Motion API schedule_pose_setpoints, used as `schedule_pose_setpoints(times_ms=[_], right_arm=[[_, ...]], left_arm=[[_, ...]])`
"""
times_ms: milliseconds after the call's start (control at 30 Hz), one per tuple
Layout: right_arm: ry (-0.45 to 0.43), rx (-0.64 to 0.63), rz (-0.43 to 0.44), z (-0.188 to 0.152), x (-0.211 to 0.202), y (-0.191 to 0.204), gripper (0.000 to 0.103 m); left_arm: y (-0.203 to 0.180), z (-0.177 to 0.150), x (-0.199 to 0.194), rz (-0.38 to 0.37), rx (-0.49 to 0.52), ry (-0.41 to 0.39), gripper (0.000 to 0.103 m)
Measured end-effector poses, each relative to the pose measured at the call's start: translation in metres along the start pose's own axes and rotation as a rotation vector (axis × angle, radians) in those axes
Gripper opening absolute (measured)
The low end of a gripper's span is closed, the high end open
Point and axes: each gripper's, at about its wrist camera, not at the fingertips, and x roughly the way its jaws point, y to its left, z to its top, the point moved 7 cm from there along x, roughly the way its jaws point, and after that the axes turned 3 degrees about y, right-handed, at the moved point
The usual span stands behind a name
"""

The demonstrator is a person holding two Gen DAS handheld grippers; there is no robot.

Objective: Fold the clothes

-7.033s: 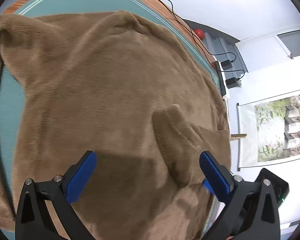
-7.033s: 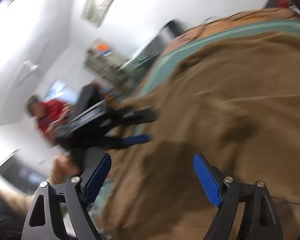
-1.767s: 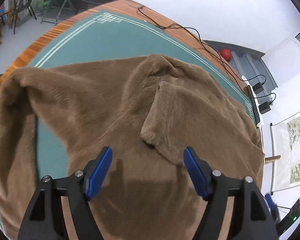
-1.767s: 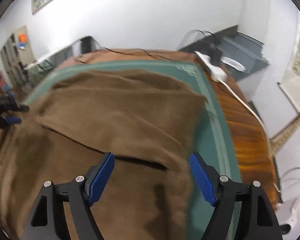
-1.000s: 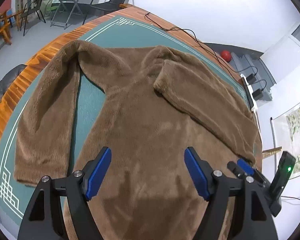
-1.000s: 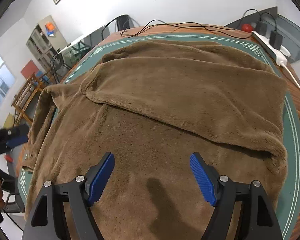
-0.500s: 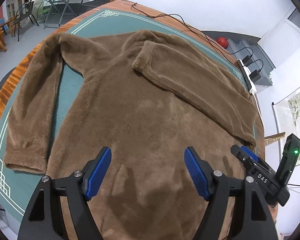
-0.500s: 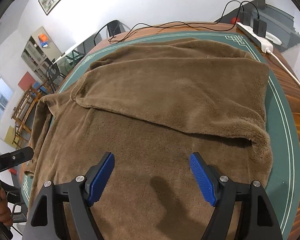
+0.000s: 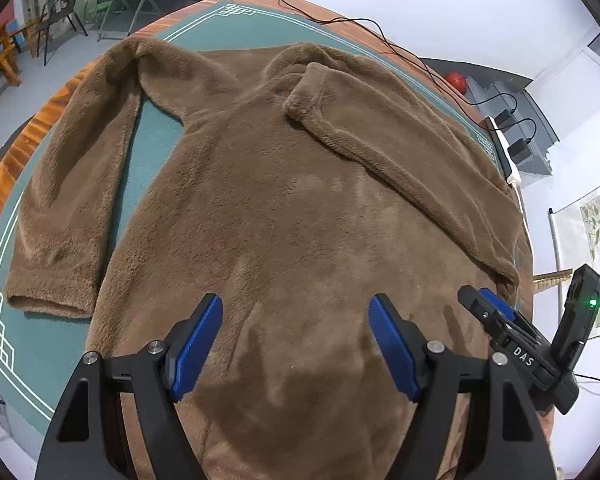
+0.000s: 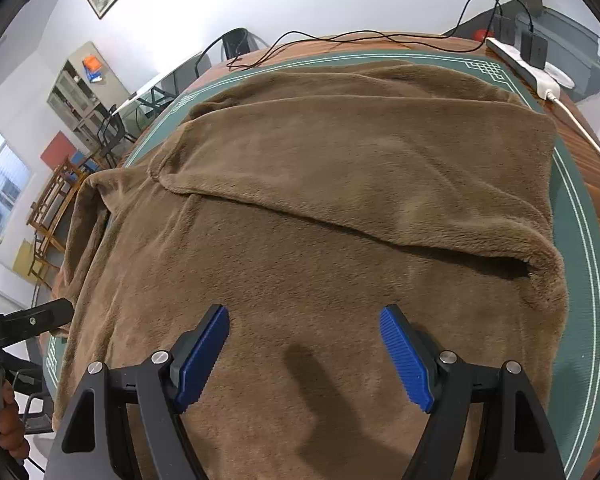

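A brown fleece sweater (image 9: 284,216) lies flat on the green table mat (image 9: 156,148). Its right sleeve (image 9: 384,148) is folded diagonally across the body, the same sleeve (image 10: 364,184) filling the right wrist view. The left sleeve (image 9: 76,184) lies stretched out on the mat. My left gripper (image 9: 296,340) hovers open above the sweater's lower body with nothing between its fingers. My right gripper (image 10: 304,352) is open too, above the hem side. The right gripper (image 9: 512,336) also shows at the sweater's right edge in the left wrist view.
A white power strip (image 10: 528,64) with black adapters and cables sits at the table's far corner. Black cords (image 9: 372,36) run along the wooden table edge (image 9: 16,148). A red ball (image 9: 456,80) lies beyond. A hand (image 10: 4,428) holds the left gripper's handle at lower left.
Both grippers pulled back and rose from the sweater over the last second, so more of it shows. The right sleeve stays folded across the body.
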Motion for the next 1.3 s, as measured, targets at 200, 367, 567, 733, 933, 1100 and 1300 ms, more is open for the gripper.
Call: schedule_pose_setpoints(times_ms=[200, 367, 567, 733, 933, 1100, 1300], right_arm=[[0.010, -0.016, -0.001, -0.006, 0.001, 0.009, 0.080], [0.017, -0.014, -0.004, -0.010, 0.002, 0.012, 0.080], [0.022, -0.013, -0.007, -0.016, 0.004, 0.017, 0.080], [0.023, -0.018, -0.012, -0.018, 0.003, 0.021, 0.080], [0.023, -0.016, -0.024, -0.020, 0.004, 0.020, 0.080], [0.034, -0.012, -0.029, -0.024, 0.008, 0.019, 0.080], [0.044, -0.010, -0.032, -0.028, 0.012, 0.018, 0.080]], left_arm=[[0.005, -0.004, -0.002, -0.003, -0.003, 0.003, 0.079], [0.008, -0.009, -0.001, -0.006, 0.003, 0.012, 0.079], [0.007, -0.014, -0.001, -0.013, 0.008, 0.024, 0.079], [0.007, -0.018, -0.001, -0.018, 0.010, 0.030, 0.080], [0.008, -0.022, 0.002, -0.020, 0.011, 0.040, 0.080], [0.008, -0.026, 0.005, -0.019, 0.015, 0.051, 0.080], [0.006, -0.031, 0.009, -0.018, 0.024, 0.063, 0.080]])
